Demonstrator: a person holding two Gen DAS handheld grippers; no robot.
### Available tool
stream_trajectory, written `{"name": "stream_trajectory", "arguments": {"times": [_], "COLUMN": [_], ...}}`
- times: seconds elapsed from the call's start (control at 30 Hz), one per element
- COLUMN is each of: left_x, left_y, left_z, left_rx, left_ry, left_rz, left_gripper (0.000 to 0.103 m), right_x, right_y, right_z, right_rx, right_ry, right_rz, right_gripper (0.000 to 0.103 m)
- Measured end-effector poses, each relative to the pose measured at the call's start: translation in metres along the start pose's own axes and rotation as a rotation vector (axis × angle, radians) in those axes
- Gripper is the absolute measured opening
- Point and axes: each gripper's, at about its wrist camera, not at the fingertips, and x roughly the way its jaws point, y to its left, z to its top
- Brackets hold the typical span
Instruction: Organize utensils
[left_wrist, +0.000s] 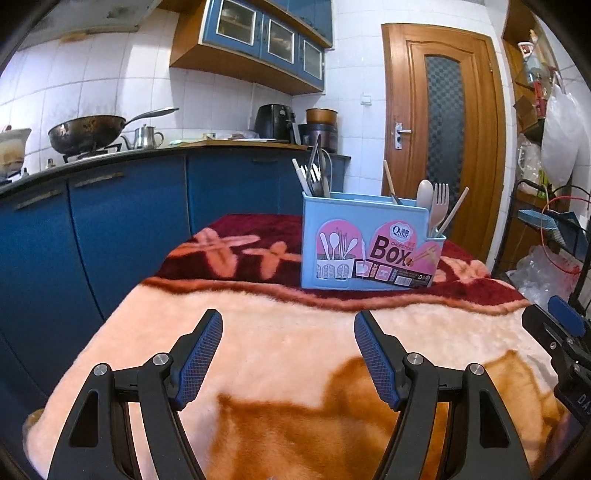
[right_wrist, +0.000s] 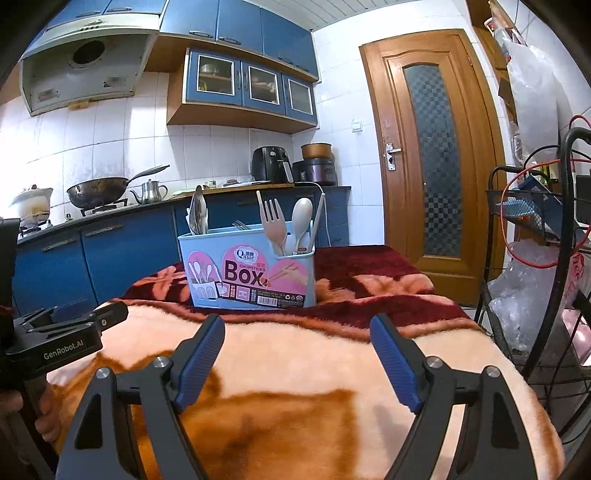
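Note:
A light blue utensil box with a pink "Box" label stands on the dark red far part of a blanket-covered table. In its right compartment stand a beige fork, a pale spoon and chopsticks; metal utensils stand at its left end. My left gripper is open over the peach blanket, short of the box, with nothing between its fingers. My right gripper is open too, likewise empty. The other gripper shows at each view's edge.
The blanket covers the table top and drops off at the left and right edges. Blue kitchen cabinets with a wok and kettle run behind on the left. A wooden door and a black wire rack with bags stand to the right.

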Motion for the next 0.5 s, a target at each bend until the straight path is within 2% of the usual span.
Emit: {"name": "stream_trajectory", "arguments": {"times": [0.5], "left_x": [-0.0011], "left_y": [0.0007], "left_z": [0.0001], "left_rx": [-0.004], "left_ry": [-0.004], "left_rz": [0.022], "left_gripper": [0.075], "right_x": [-0.0022], "right_y": [0.0026], "right_z": [0.0003], "right_rx": [-0.011], "right_ry": [-0.009], "right_rz": [-0.005], "right_gripper": [0.084]}}
